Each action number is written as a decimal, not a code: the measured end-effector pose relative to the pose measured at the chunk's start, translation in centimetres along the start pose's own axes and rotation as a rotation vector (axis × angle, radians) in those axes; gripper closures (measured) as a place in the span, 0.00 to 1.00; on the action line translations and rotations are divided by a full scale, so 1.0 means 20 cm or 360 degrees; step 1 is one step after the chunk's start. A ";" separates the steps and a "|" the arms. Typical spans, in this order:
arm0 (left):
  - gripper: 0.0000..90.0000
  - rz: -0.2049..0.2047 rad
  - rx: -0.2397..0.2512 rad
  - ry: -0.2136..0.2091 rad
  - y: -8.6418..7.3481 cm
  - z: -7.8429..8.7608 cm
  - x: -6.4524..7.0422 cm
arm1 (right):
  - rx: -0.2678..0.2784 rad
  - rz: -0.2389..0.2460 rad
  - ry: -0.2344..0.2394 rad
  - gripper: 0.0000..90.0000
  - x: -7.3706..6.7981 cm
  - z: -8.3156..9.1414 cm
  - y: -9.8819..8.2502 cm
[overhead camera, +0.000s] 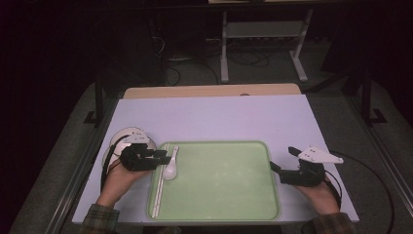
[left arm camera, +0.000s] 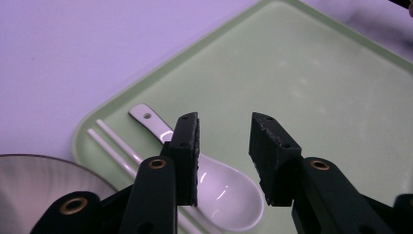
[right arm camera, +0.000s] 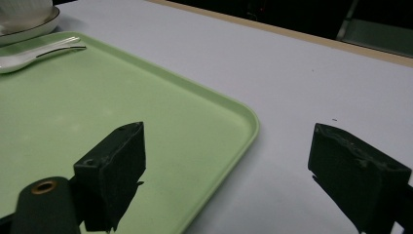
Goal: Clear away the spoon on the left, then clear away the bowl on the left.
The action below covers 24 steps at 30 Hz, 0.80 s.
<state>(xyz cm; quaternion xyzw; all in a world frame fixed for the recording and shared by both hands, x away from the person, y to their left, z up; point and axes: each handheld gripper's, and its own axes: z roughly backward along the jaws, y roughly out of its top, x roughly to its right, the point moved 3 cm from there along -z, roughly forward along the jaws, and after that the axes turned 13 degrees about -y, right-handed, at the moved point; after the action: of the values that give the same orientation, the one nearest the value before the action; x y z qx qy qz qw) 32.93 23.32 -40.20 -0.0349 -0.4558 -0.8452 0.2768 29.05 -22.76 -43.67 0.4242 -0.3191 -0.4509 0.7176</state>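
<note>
A white ceramic spoon (overhead camera: 170, 168) lies at the left end of the light green tray (overhead camera: 219, 180), beside a pair of white chopsticks (overhead camera: 158, 190) along the tray's left rim. My left gripper (overhead camera: 168, 157) hovers just above the spoon's handle. In the left gripper view its jaws (left arm camera: 224, 126) stand apart with nothing between the pads, and the spoon (left arm camera: 229, 195) and chopsticks (left arm camera: 114, 146) lie below them on the tray (left arm camera: 316, 97). My right gripper (overhead camera: 283, 158) is open wide at the tray's right edge. Its jaws (right arm camera: 229, 141) straddle the tray's corner (right arm camera: 243, 117).
A white bowl on a plate (overhead camera: 127, 136) stands on the lavender table cover (overhead camera: 214, 117) just left of the tray, under my left hand; its rim (left arm camera: 39, 180) shows beside the left jaw. The tray's middle (right arm camera: 73, 112) is bare. Cables trail from both grippers.
</note>
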 end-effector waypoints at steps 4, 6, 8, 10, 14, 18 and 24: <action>0.71 -0.0005 0.0032 0.0019 0.01 0.06 -0.01 | 0.0004 -0.0001 0.0000 0.14 0.00 0.00 0.00; 0.70 -0.0002 0.0055 0.0032 0.02 0.10 -0.02 | 0.0006 -0.0004 0.0000 0.14 0.00 0.00 0.00; 0.70 0.0002 0.0065 0.0044 0.03 0.13 -0.02 | 0.0004 -0.0006 -0.0001 0.14 0.00 0.00 0.00; 0.70 0.0009 0.0083 0.0066 0.03 0.17 -0.03 | 0.0005 -0.0004 0.0001 0.14 0.00 0.00 0.00; 0.70 0.0035 0.0101 0.0122 0.04 0.26 -0.07 | 0.0005 -0.0001 0.0003 0.14 0.00 0.00 0.00; 0.70 0.0082 0.0099 0.0185 0.05 0.35 -0.14 | 0.0004 0.0002 0.0003 0.14 0.00 -0.01 0.00; 0.70 0.0135 0.0096 0.0273 0.06 0.45 -0.23 | -0.0001 0.0004 0.0001 0.14 0.00 -0.01 0.00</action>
<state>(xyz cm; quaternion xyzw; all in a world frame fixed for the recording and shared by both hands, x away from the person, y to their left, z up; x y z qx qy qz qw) 35.65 31.93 -35.42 0.0266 -0.4538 -0.8185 0.3513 29.20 -22.67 -43.68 0.4238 -0.3192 -0.4498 0.7184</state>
